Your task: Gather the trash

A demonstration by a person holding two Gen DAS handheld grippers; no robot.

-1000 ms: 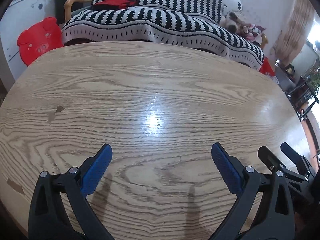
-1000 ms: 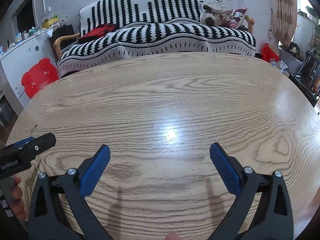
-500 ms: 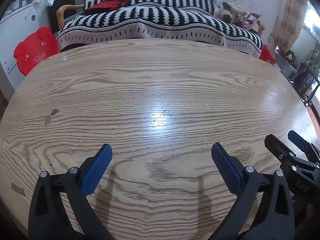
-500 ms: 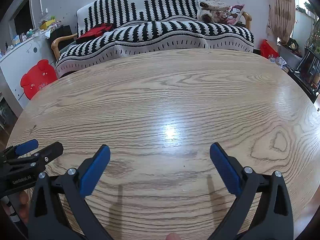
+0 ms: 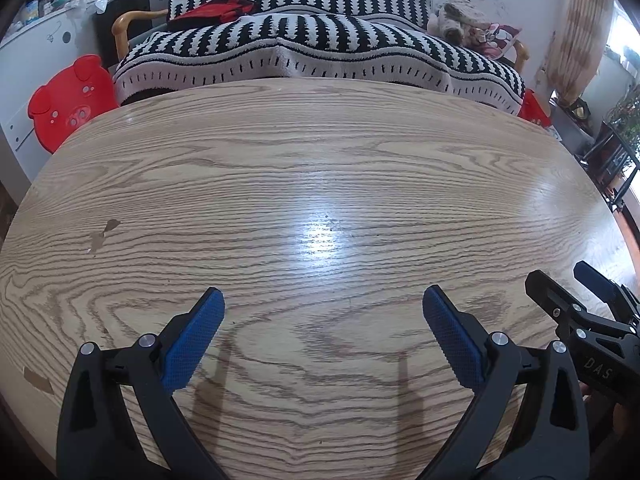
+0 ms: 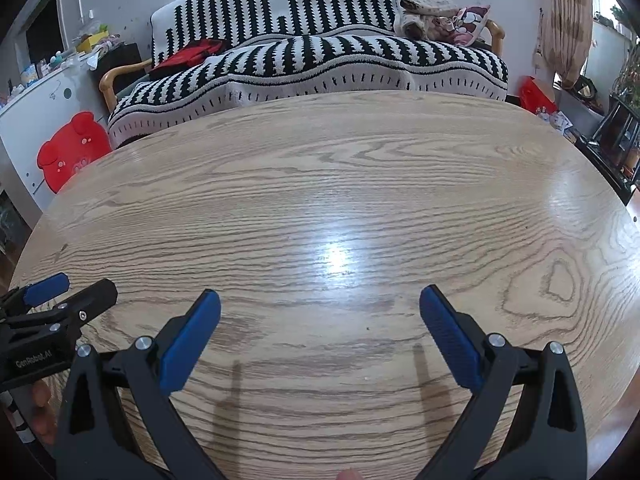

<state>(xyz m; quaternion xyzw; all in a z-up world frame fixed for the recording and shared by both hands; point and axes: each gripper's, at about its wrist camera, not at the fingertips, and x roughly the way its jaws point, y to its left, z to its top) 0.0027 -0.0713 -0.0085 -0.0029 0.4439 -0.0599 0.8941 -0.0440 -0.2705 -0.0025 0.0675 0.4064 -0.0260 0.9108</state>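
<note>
No trash shows in either view. My left gripper is open and empty, hovering above the near part of a round wooden table. My right gripper is open and empty too, above the same table. The right gripper also shows at the right edge of the left wrist view. The left gripper shows at the left edge of the right wrist view. The two grippers sit side by side, both facing the sofa.
A sofa with a black-and-white striped cover stands just beyond the table's far edge. A red pig-shaped stool leans against white furniture at the left. Dark shelves and plants stand at the right.
Both grippers have tilted up and drawn back slightly, so the sofa and the table's far edge show more fully. Both stay open and empty.
</note>
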